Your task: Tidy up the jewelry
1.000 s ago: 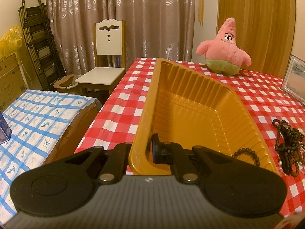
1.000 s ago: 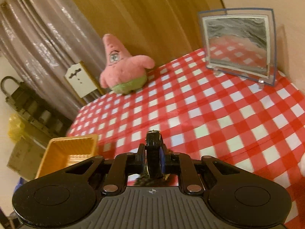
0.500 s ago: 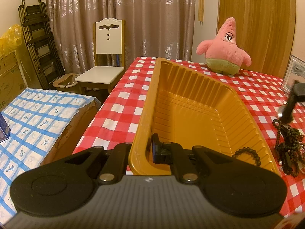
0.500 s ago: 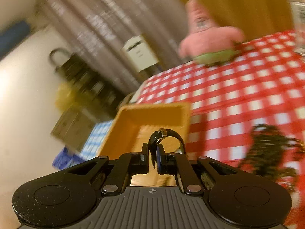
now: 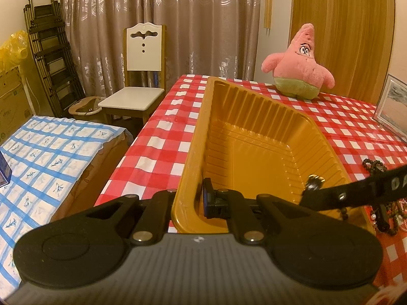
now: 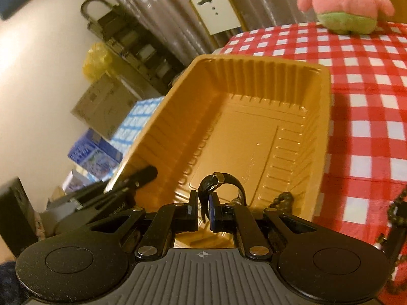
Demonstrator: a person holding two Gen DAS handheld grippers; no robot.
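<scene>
Early stage. Left tool [image 5: 201, 199] pinches the tray [image 5: 254, 137] wall. Right tool [image 6: 203, 212] grips a black strap [image 6: 207, 195] above the tray. Tray empty; bead pile [image 5: 389, 216] on the worktop [image 5: 356, 127] still unsorted.

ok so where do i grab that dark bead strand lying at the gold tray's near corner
Probably the small loop of the dark bead strand that humps up at the gold tray rim. Come from above, jaws across the beads: it stands clear there.
</scene>
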